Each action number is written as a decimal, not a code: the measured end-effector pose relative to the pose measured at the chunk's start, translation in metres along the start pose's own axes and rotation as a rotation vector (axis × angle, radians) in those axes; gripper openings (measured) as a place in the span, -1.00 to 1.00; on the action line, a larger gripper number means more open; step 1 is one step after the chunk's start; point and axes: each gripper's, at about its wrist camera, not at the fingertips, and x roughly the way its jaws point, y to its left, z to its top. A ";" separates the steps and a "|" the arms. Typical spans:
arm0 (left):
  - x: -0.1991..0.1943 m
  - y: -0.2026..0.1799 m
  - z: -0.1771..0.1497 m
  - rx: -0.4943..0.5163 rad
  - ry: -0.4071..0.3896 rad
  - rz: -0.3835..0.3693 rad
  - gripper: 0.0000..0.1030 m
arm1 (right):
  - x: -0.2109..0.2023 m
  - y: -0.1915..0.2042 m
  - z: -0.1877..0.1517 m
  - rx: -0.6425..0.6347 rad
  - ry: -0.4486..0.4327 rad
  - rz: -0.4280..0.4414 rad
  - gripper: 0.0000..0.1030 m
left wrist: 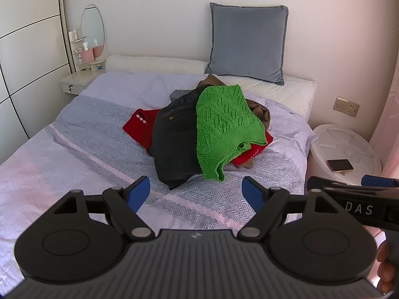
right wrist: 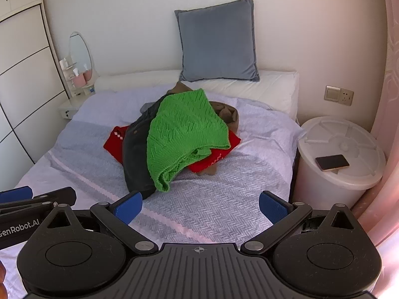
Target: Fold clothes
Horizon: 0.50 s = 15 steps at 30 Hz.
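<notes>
A heap of clothes lies in the middle of the bed (left wrist: 74, 134). On top is a green knit sweater (left wrist: 224, 127), also in the right wrist view (right wrist: 184, 134). Beside it is a dark garment (left wrist: 172, 144) (right wrist: 136, 159). A red garment (left wrist: 139, 124) (right wrist: 113, 140) lies underneath, and a brown one (left wrist: 261, 111) (right wrist: 227, 114) behind. My left gripper (left wrist: 197, 193) is open and empty, above the bedspread in front of the heap. My right gripper (right wrist: 200, 205) is open and empty, to the right of the left one.
A grey cushion (left wrist: 247, 42) leans on the wall above white pillows (left wrist: 279, 89). A white round bin (right wrist: 341, 154) with a phone (right wrist: 331, 162) on its lid stands right of the bed. A wardrobe (left wrist: 27, 57) and a shelf with an oval mirror (left wrist: 92, 25) are at the left.
</notes>
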 end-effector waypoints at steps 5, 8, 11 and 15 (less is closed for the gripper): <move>-0.001 0.003 0.001 0.007 -0.001 -0.019 0.52 | -0.001 0.002 0.000 0.004 -0.006 -0.015 0.98; 0.000 0.005 0.006 0.007 0.001 -0.030 0.52 | -0.003 0.003 0.001 0.000 -0.013 -0.025 0.98; -0.001 0.006 0.007 0.005 0.001 -0.037 0.52 | -0.004 0.004 0.001 -0.005 -0.018 -0.031 0.98; -0.001 0.007 0.009 0.005 0.005 -0.041 0.52 | -0.003 0.006 0.002 -0.007 -0.016 -0.035 0.98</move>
